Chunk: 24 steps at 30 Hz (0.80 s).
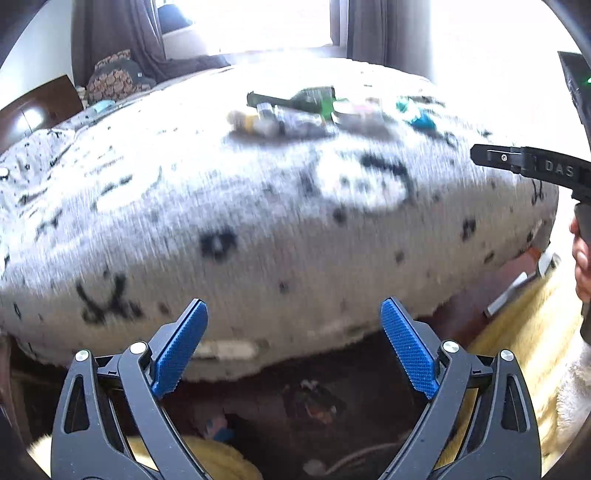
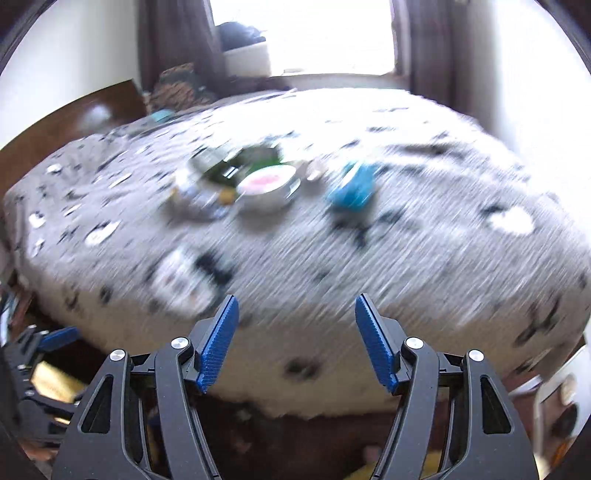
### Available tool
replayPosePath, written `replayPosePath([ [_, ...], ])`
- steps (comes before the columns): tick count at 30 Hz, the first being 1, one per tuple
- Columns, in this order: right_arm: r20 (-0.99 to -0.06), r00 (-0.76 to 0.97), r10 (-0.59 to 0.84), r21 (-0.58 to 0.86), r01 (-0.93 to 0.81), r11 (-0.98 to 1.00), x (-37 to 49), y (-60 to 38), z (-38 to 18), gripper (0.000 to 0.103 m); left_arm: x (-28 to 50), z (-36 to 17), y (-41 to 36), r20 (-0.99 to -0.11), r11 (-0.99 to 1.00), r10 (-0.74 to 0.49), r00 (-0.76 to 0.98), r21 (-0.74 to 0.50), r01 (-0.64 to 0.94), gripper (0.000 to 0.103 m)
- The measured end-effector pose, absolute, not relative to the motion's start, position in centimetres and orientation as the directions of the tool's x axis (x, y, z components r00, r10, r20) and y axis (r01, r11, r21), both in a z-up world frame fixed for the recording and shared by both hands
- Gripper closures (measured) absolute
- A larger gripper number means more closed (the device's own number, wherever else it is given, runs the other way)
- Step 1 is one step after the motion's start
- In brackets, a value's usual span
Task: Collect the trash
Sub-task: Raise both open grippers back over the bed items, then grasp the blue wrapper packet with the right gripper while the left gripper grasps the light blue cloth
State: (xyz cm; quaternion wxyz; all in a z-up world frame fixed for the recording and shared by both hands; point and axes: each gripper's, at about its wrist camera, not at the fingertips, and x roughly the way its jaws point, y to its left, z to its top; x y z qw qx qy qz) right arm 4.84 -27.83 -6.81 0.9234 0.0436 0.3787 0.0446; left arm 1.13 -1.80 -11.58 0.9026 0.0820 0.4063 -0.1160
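Note:
A pile of trash lies in the middle of a bed with a grey patterned blanket (image 1: 258, 229). In the left wrist view I see a dark green bottle (image 1: 295, 99), a crumpled grey wrapper (image 1: 291, 123) and a blue wrapper (image 1: 421, 120). In the right wrist view the blurred pile shows the green bottle (image 2: 243, 164), a white round cup with a pink lid (image 2: 267, 186) and the blue wrapper (image 2: 352, 188). My left gripper (image 1: 294, 314) is open and empty at the bed's near edge. My right gripper (image 2: 296, 308) is open and empty, short of the pile.
The blanket (image 2: 406, 251) covers the whole bed. A dark wooden headboard (image 1: 37, 107) and patterned pillows (image 1: 114, 77) stand at the far left. Curtains (image 1: 388, 33) frame a bright window behind. Yellow flooring (image 1: 517, 332) and clutter lie below the bed's edge.

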Motion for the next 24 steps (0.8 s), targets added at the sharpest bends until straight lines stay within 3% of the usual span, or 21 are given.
replayPosePath([
  [6, -0.696, 0.718, 0.03, 0.067, 0.023, 0.997, 10.5, -29.2, -6.3, 0.036, 6.0, -9.4, -2.0, -0.727, 0.962, -0.134, 0.674, 0.067, 0.264, 0.013],
  [17, -0.725, 0.689, 0.018, 0.101, 0.08, 0.992, 18.0, -29.9, -8.6, 0.036, 13.7, -9.3, -2.5, -0.712, 0.967, -0.174, 0.681, 0.006, 0.254, 0.014],
  [22, -0.738, 0.675, -0.008, 0.074, 0.092, 0.993, 20.1, -29.1, -9.8, 0.036, 16.8, -10.0, -3.2, -0.729, 0.966, -0.205, 0.653, -0.043, 0.255, 0.032],
  [24, -0.74, 0.672, -0.01, 0.074, 0.097, 0.993, 20.6, -29.0, -10.1, 0.037, 17.4, -10.3, -3.9, -0.734, 0.963, -0.216, 0.644, -0.048, 0.267, 0.033],
])
